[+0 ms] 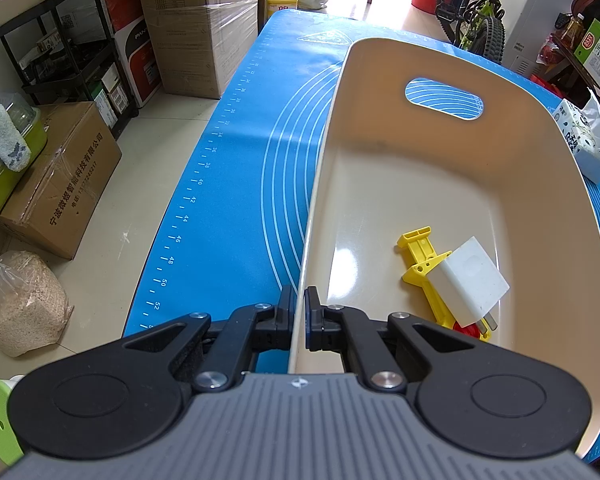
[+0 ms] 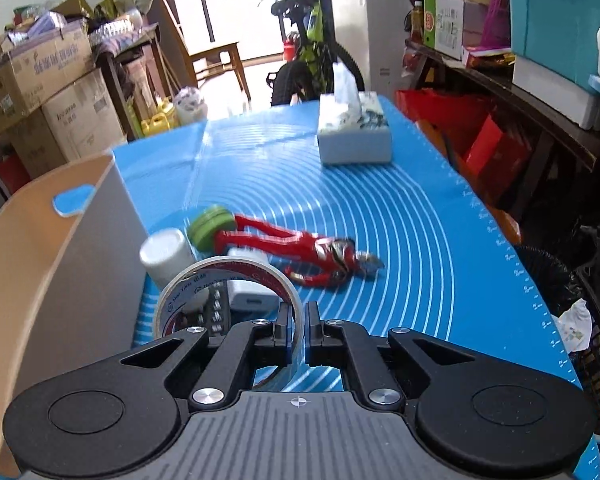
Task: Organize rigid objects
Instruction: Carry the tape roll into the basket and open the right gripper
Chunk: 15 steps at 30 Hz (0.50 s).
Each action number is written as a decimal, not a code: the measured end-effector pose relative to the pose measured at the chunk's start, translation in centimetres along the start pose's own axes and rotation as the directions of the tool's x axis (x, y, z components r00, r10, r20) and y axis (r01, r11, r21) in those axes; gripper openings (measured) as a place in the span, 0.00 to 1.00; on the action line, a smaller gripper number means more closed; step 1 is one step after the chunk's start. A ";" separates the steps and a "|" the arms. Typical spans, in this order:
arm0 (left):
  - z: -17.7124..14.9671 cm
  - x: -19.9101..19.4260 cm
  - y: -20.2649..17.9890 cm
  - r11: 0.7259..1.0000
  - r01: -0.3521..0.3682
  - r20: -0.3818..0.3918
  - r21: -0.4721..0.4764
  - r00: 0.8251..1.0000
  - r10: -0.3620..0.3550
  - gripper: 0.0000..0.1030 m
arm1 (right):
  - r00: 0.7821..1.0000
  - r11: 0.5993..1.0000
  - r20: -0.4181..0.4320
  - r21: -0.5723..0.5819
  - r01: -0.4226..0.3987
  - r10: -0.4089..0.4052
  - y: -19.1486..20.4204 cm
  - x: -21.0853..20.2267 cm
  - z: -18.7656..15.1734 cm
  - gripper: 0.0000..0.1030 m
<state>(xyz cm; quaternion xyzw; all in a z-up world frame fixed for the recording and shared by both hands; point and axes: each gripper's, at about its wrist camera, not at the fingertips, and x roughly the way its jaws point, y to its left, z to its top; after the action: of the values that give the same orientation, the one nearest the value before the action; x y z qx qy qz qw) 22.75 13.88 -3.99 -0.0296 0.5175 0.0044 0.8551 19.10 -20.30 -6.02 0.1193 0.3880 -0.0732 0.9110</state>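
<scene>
My left gripper (image 1: 299,320) is shut on the near left rim of a cream plastic basket (image 1: 332,152). Inside the basket lie a yellow toy part (image 1: 420,252) and a white charger plug (image 1: 472,280). My right gripper (image 2: 298,330) is shut on the rim of a clear tape roll (image 2: 204,284), held above the blue mat (image 2: 420,240) beside the basket (image 2: 40,248). On the mat lie a red action figure (image 2: 300,248), a green round disc (image 2: 210,226), a white jar (image 2: 166,254) and a white charger (image 2: 252,296).
A tissue box (image 2: 354,132) stands at the far end of the mat; it also shows in the left wrist view (image 1: 580,140). Cardboard boxes (image 1: 60,184), a black shelf rack (image 1: 60,40), a bicycle (image 2: 312,52) and a dark wire basket (image 2: 592,340) surround the table.
</scene>
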 end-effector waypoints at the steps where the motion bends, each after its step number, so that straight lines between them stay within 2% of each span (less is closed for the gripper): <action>1: 0.0 0.0 0.0 1.000 0.000 0.000 0.000 1.000 0.000 0.06 | 1.000 1.000 0.009 0.002 -0.003 0.002 0.1 -0.2 0.2 0.16; 7: 0.0 0.0 0.0 1.000 0.000 0.000 -0.001 1.000 0.000 0.06 | 0.997 0.999 0.076 -0.013 -0.029 0.030 1.6 -2.0 2.0 0.16; 15: 0.0 0.0 0.0 1.000 0.000 0.000 -0.001 1.000 0.000 0.06 | 0.982 0.993 0.151 -0.033 -0.110 0.114 4.7 -3.8 4.6 0.16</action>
<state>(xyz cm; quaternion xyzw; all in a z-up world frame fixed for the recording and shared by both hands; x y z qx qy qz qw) 22.77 13.88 -3.96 -0.0299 0.5176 0.0045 0.8551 20.72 -16.89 0.55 0.1236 0.3107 -0.0259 0.9421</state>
